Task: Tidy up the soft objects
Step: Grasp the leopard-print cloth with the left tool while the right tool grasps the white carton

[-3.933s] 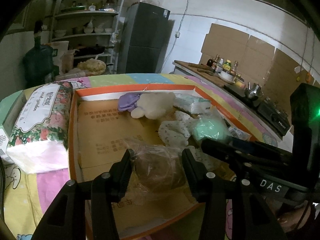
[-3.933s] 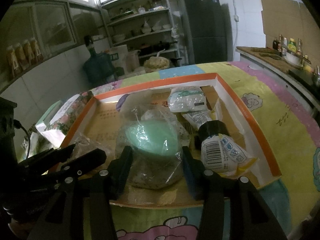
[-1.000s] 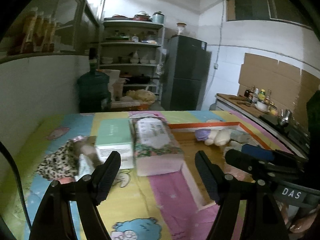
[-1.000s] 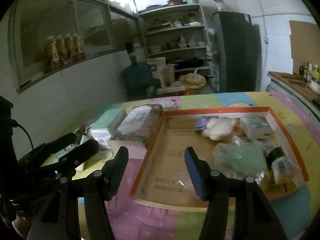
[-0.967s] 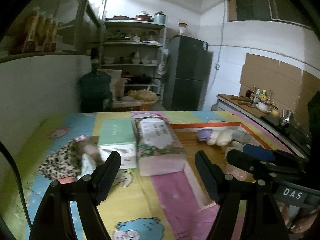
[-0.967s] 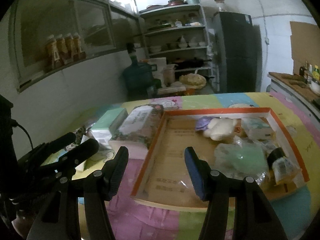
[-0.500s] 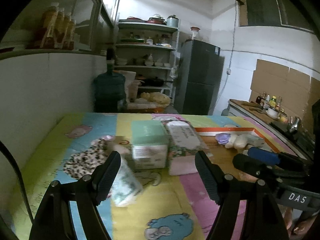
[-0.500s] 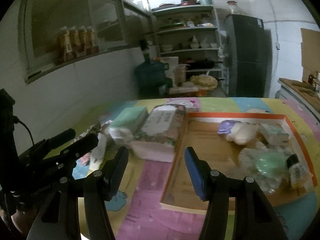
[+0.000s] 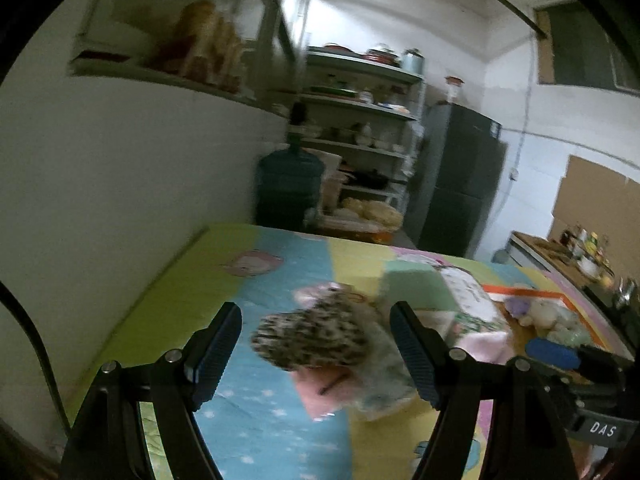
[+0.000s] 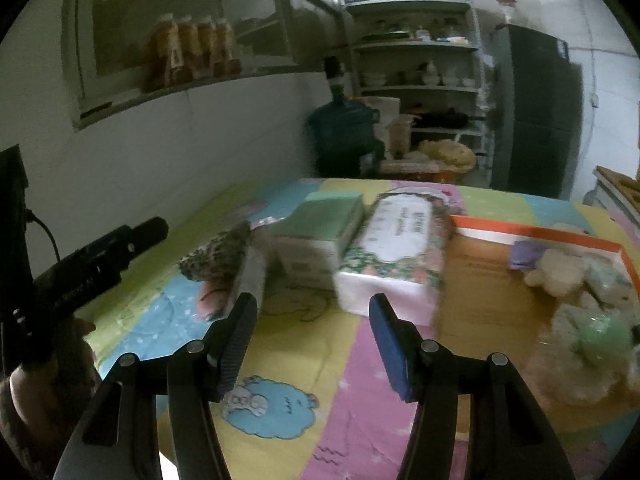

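A leopard-print soft item (image 9: 312,336) lies on the colourful table cover with a pink cloth (image 9: 324,390) under it; it also shows in the right wrist view (image 10: 218,256). My left gripper (image 9: 316,352) is open and hovers just before it, nothing between the fingers. My right gripper (image 10: 312,340) is open above the cover, short of a floral tissue pack (image 10: 396,248) and a green tissue box (image 10: 320,236). The orange-rimmed cardboard tray (image 10: 536,236) on the right holds a white plush (image 10: 560,272), a purple item (image 10: 524,254) and a bagged green item (image 10: 600,340).
A white wall runs along the table's left edge. Behind the table stand a water jug (image 10: 344,136), open shelves (image 10: 416,72) and a dark fridge (image 10: 536,112). The left gripper's body (image 10: 100,264) and a hand fill the right view's left side.
Both grippers have swung left, away from the tray. The leopard-print item now sits between the left fingers' line of sight; the tissue pack and box shifted right in both views.
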